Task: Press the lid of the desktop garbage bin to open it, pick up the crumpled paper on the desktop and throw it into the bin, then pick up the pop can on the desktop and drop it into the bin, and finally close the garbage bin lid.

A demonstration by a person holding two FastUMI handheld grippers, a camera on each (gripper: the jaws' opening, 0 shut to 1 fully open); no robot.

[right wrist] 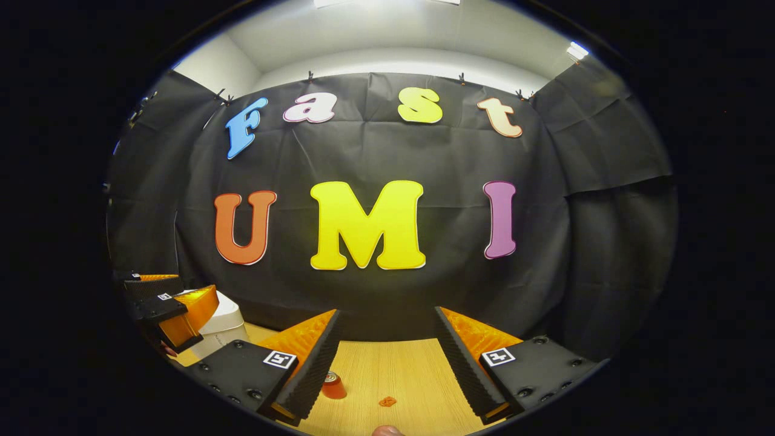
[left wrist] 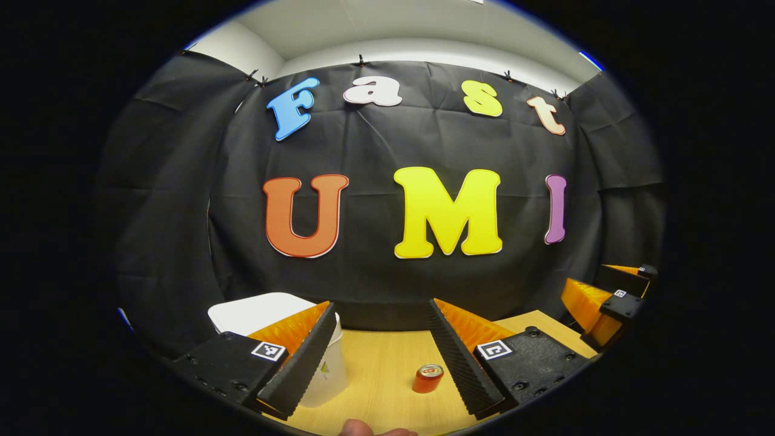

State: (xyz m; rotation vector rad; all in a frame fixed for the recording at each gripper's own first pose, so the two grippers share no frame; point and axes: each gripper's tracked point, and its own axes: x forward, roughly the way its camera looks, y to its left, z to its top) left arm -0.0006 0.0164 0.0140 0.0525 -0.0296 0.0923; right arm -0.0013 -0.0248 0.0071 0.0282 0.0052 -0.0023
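The white desktop bin [left wrist: 327, 372] stands at the left behind my left finger, its flat lid [left wrist: 257, 310] down. A red pop can [left wrist: 428, 378] stands upright on the wooden desktop [left wrist: 387, 357], close to my right finger. My left gripper [left wrist: 382, 304] is open and holds nothing. In the right gripper view the can [right wrist: 333, 386] peeks out beside the left finger, and a small orange crumpled scrap [right wrist: 387, 401] lies on the wood ahead. My right gripper [right wrist: 386, 310] is open and empty too. The bin [right wrist: 225, 324] sits far left there.
The other gripper [left wrist: 605, 290] hovers at the right edge of the left gripper view, and the left one [right wrist: 172, 297] hangs in front of the bin in the right gripper view. Black cloth walls close the desk's back and sides. A fingertip [left wrist: 375, 430] shows at the bottom.
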